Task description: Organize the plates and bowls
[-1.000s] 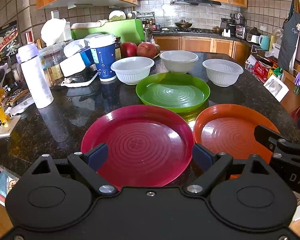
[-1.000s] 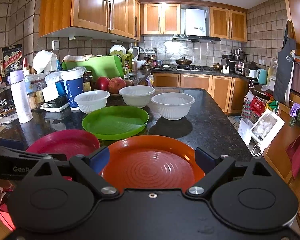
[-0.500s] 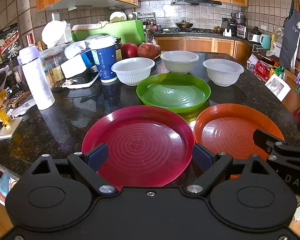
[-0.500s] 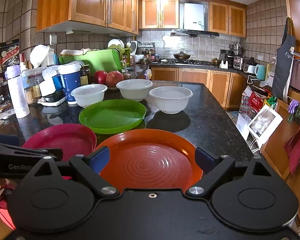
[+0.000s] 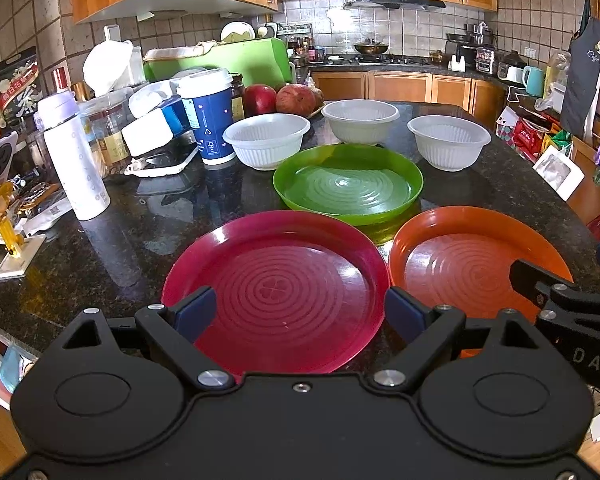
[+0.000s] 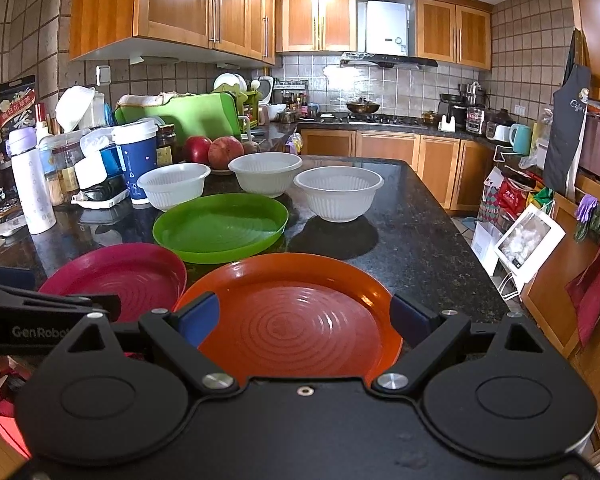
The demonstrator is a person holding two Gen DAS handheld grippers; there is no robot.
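A: Left wrist view first, biggest thing down. What fills it?

B: The dark granite counter (image 5: 480,196). On it, nearest, a red plate (image 5: 276,288), with an orange plate (image 5: 460,264) just beside it on the right and a green plate (image 5: 348,184) behind the two. The green rim looks as if it touches or slightly overlaps the red one; I cannot tell which.

A: And the bowls?

B: Three white ribbed bowls in a row behind the green plate: left bowl (image 5: 266,140), middle bowl (image 5: 360,120), right bowl (image 5: 448,140). All upright, apart from each other.

A: The claws?

B: The left gripper (image 5: 300,312) hangs over the near edge of the red plate, its blue-padded fingers spread wide with nothing between them. In the right wrist view the right gripper (image 6: 306,318) hangs likewise over the orange plate (image 6: 296,316), fingers wide apart and empty.

A: Smaller things?

B: At the counter's left, a white bottle (image 5: 74,160) and a blue paper cup (image 5: 208,116), with two red fruits (image 5: 280,98) behind the bowls.
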